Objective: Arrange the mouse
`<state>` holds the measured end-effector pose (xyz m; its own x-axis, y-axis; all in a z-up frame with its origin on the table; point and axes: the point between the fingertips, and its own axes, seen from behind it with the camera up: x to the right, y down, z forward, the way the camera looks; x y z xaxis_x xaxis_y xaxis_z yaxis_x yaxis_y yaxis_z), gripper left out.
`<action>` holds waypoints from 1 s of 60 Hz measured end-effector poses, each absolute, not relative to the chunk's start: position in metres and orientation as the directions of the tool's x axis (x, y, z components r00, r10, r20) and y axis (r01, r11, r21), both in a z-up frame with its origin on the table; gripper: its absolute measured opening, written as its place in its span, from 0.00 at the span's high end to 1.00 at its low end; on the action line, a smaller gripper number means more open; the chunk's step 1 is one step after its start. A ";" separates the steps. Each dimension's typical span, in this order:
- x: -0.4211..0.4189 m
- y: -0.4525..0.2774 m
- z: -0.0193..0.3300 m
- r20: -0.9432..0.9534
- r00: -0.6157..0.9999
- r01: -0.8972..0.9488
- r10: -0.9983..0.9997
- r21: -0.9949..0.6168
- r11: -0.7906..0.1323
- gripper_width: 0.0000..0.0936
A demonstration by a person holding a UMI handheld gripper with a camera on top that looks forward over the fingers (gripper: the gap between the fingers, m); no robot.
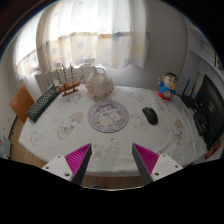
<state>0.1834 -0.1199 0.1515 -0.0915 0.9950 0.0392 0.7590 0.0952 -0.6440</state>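
A dark mouse (150,115) lies on the white patterned tablecloth (120,145), to the right of a round purple-patterned mat (107,117). My gripper (112,160) is well short of it, near the table's front edge, with the mouse beyond and right of the fingers. The fingers with magenta pads (78,159) stand wide apart and hold nothing.
A dark keyboard (43,101) lies at the table's left. A white bag-like object (98,83) and a small wooden rack (68,82) stand at the back. A colourful toy figure (168,88) stands at the back right, by a dark monitor (210,105). Curtained windows are behind.
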 end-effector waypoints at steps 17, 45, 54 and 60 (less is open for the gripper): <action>0.174 -0.027 0.144 0.085 0.035 0.751 0.996 -0.659 0.030 0.10; 0.104 0.072 0.105 0.056 0.057 0.694 0.997 -0.720 0.001 0.09; 0.062 0.079 0.079 0.031 0.029 0.665 0.999 -0.747 0.004 0.10; 0.035 0.087 0.061 0.048 0.015 0.656 0.999 -0.755 0.027 0.09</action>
<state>0.0345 0.0867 0.0610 0.0151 0.9987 0.0482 0.6556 0.0265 -0.7546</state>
